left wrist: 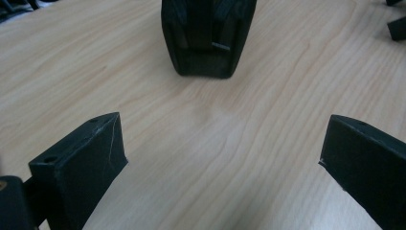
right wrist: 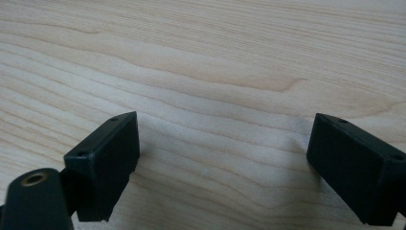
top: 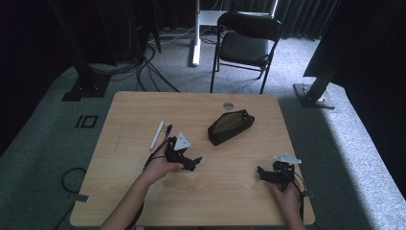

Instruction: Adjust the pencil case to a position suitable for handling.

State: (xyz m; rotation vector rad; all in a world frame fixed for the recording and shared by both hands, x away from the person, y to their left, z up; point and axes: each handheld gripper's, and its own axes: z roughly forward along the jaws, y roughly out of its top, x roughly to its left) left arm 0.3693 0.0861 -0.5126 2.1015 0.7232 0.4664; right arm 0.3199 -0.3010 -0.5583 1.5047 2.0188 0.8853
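Left gripper (top: 190, 161) low over table (top: 129, 201) centre-left, jaws spread wide, nothing between. Black pouch (top: 230, 126) lies ahead of it, apart, bare wood between; in left gripper view pouch (left wrist: 207, 36) sits beyond jaw tips. Right gripper (top: 265, 174) near table's right front edge, jaws parted, empty. White pen (top: 156, 135) and blue pen (top: 167, 130) just left of left gripper. Folding chair (top: 246, 40) beyond far edge.

We see two black hand-held grippers: the left gripper (top: 191, 161) and the right gripper (top: 265, 173), each topped by a pale grey three-cornered plate and trailing a black cable. Our forearms are bare, with no sleeves. Up close, the blocky matte-black jaws show small screw holes, and a brass-ringed hole sits beside one.
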